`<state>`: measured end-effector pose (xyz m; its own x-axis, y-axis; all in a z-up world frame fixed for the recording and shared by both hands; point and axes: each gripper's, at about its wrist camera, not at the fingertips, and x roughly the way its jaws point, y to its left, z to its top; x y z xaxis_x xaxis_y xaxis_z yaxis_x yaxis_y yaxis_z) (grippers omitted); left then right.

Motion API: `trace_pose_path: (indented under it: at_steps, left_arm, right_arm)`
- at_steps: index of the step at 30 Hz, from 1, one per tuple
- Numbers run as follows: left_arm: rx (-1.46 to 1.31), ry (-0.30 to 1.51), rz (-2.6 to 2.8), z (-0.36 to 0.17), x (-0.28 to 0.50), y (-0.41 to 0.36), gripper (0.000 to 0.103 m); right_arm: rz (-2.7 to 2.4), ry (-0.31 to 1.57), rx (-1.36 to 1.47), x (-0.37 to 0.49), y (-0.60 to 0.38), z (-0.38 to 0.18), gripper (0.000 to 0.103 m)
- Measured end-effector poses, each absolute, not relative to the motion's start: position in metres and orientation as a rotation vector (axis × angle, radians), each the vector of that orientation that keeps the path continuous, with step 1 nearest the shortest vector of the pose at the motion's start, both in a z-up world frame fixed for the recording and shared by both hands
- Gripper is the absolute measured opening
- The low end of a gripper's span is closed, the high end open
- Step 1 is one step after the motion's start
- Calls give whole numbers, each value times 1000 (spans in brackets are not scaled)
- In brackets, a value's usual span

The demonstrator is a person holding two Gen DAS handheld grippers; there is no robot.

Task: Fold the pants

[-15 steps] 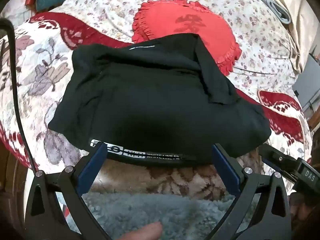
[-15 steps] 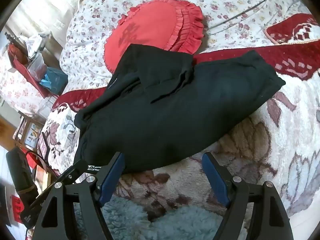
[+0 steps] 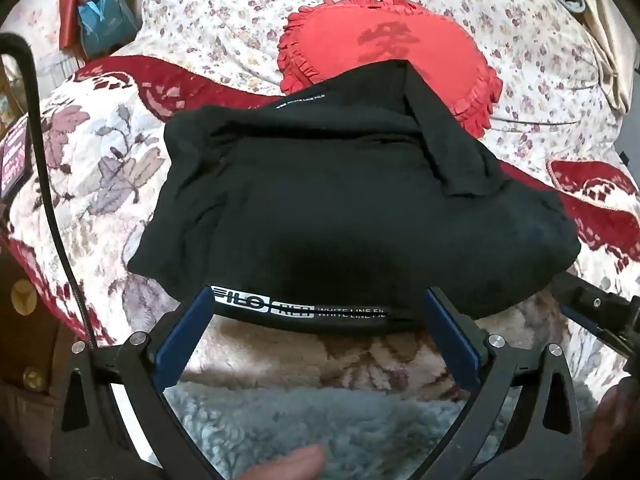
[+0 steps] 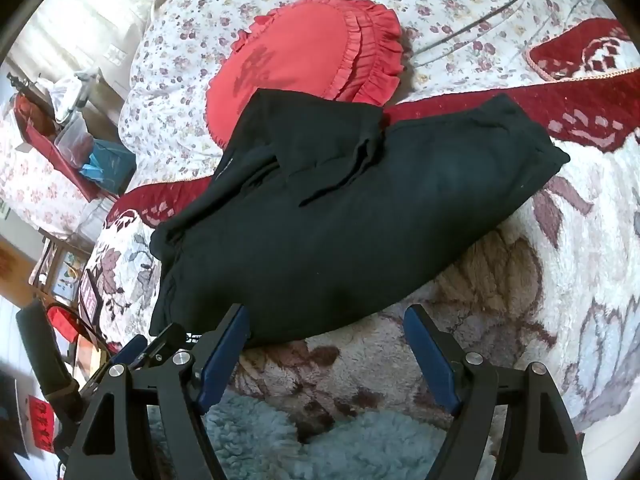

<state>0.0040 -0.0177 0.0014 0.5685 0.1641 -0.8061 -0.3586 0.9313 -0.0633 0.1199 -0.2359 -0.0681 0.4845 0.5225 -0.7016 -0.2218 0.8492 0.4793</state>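
Observation:
Black pants (image 3: 340, 216) lie folded in a loose bundle on the flowered bed cover, with the white-lettered waistband (image 3: 304, 310) at the near edge. A flap of cloth lies across the top right. My left gripper (image 3: 320, 300) is open and empty, its blue fingers at the waistband edge on either side. In the right wrist view the same pants (image 4: 352, 232) stretch from lower left to upper right. My right gripper (image 4: 326, 316) is open and empty just in front of the near edge; its left finger (image 4: 224, 352) touches the cloth.
A red heart-shaped frilled pillow (image 3: 384, 48) lies just behind the pants. The bed cover (image 3: 92, 160) has red and flowered patches. A grey-blue fleece (image 3: 320, 420) lies at the near edge. A black cable (image 3: 44, 184) runs down the left. Boxes and clutter (image 4: 60, 136) stand beside the bed.
Both grippers have moved very slightly; the pants lie as before.

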Motion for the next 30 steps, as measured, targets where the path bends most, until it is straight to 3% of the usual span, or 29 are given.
trace_pose_path:
  at_steps: [30]
  left_arm:
    - [-246, 923, 302, -3, 4, -18, 102]
  right_arm:
    - [467, 975, 356, 123, -240, -69, 79]
